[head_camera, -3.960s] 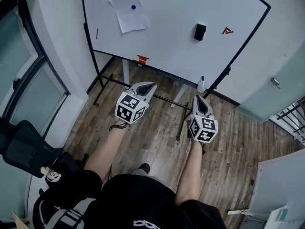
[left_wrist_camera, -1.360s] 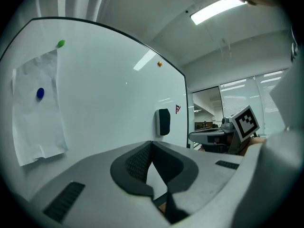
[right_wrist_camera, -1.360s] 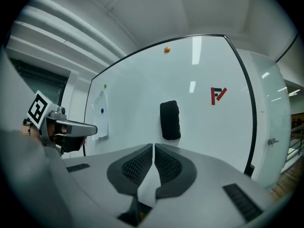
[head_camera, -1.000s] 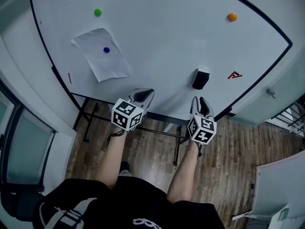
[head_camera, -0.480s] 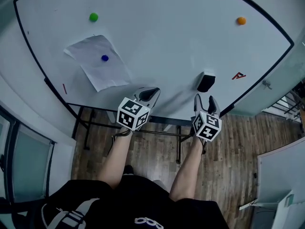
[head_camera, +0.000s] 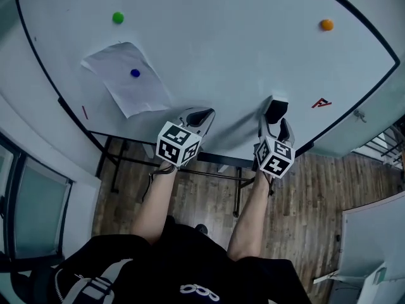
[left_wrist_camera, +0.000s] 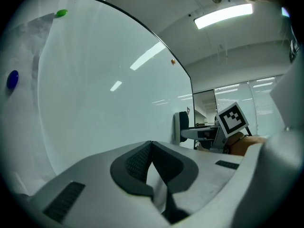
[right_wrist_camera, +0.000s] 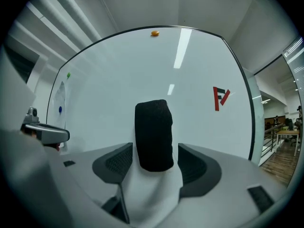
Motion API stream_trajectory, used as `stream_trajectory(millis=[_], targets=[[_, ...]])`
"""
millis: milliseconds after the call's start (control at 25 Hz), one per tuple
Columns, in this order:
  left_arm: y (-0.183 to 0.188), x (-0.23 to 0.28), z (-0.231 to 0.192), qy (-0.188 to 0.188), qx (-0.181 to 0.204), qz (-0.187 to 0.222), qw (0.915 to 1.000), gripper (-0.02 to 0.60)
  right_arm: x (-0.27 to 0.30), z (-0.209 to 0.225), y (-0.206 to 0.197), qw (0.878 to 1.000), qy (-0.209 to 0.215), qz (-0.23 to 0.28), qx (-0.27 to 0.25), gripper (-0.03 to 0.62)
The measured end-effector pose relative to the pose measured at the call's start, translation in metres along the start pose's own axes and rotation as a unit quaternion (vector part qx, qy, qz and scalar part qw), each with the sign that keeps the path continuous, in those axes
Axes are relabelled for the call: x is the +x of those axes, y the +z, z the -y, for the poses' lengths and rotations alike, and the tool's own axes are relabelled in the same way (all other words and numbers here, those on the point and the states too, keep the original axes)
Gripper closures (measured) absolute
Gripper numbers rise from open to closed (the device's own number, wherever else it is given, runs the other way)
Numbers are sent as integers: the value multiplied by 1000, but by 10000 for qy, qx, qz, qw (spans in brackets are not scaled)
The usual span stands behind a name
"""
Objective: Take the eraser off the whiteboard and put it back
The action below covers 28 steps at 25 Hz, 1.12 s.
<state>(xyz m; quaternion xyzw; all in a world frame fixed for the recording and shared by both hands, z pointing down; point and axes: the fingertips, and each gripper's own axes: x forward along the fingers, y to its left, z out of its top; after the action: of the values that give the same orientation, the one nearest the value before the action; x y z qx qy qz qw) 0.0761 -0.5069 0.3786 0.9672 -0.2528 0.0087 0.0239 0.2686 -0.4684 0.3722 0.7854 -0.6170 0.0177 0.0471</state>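
A black eraser [head_camera: 275, 109] [right_wrist_camera: 153, 134] sticks to the whiteboard [head_camera: 209, 43], right of its middle. My right gripper [head_camera: 275, 126] [right_wrist_camera: 154, 160] points straight at the board. Its jaws are opening and stand on either side of the eraser, with a gap at each pad. My left gripper [head_camera: 201, 116] [left_wrist_camera: 151, 144] is shut and empty, held close to the board's lower edge, left of the eraser. In the left gripper view the eraser [left_wrist_camera: 181, 127] shows side-on with the right gripper's marker cube [left_wrist_camera: 232, 119] behind it.
A paper sheet [head_camera: 126, 78] hangs at the board's left under a blue magnet [head_camera: 135, 73]. A green magnet [head_camera: 118, 18] and an orange magnet [head_camera: 326, 25] sit higher up. A red mark [head_camera: 321, 102] lies right of the eraser. The board's stand [head_camera: 237, 195] rests on wood flooring.
Both grippers moved forward to the whiteboard. The right gripper's jaws went from shut to wide apart and now straddle the eraser.
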Motion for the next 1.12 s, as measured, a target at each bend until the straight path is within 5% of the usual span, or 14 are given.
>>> stream_trajectory(millis=[1120], targets=[[-10, -3, -13, 499, -11, -154, 9986, 561, 12, 1, -25, 9991, 209, -230, 303, 336]])
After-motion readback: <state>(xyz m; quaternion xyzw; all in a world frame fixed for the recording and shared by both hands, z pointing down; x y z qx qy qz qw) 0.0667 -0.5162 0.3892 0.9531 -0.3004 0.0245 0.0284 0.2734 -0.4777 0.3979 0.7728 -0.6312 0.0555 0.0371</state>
